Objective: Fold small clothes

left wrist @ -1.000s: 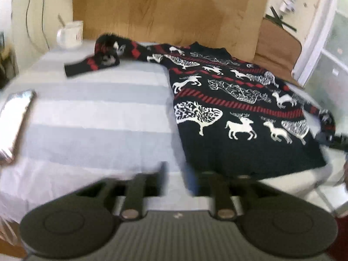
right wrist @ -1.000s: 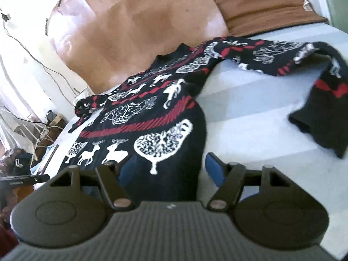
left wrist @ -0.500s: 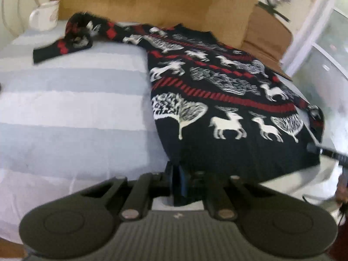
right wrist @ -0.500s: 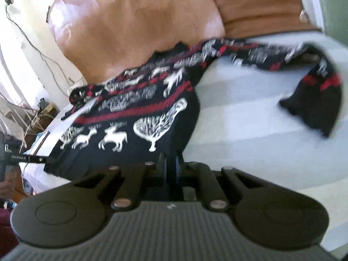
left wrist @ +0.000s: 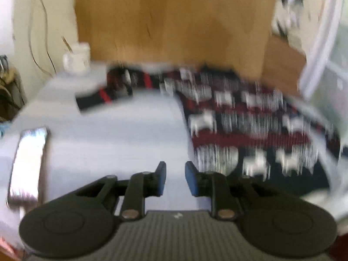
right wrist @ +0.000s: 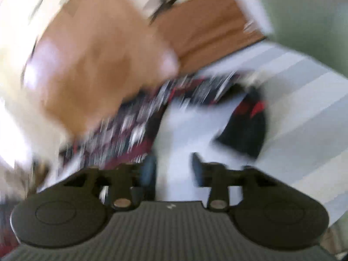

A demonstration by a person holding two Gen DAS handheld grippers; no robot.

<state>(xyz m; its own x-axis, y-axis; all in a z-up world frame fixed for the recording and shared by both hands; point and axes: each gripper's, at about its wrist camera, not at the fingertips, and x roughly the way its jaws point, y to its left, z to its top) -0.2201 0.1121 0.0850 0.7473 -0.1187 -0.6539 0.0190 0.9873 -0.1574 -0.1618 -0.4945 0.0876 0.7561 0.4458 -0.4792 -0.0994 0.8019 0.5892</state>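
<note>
A black sweater (left wrist: 250, 126) with red stripes and white deer lies spread on the grey-striped bed (left wrist: 108, 141); motion blur smears it. Its left sleeve (left wrist: 108, 91) stretches toward the back left. My left gripper (left wrist: 175, 178) hangs over bare bedding just left of the hem, jaws opening, with nothing between them. In the right wrist view the sweater (right wrist: 134, 128) lies to the left and its other sleeve (right wrist: 245, 128) ends in a dark cuff ahead on the right. My right gripper (right wrist: 174, 169) is over the bedding between them, jaws opening and empty.
A white mug (left wrist: 77, 58) stands at the back left corner near a wooden headboard (left wrist: 171, 21). A phone (left wrist: 27, 163) lies on the bed's left side. A brown cushion (right wrist: 208, 26) and a pale door or wall sit beyond the bed.
Both grippers were shut at the sweater's hem half a second ago; now both have opened, let go and pulled back over bare bedding. The left rose; the right swung sideways and rolled.
</note>
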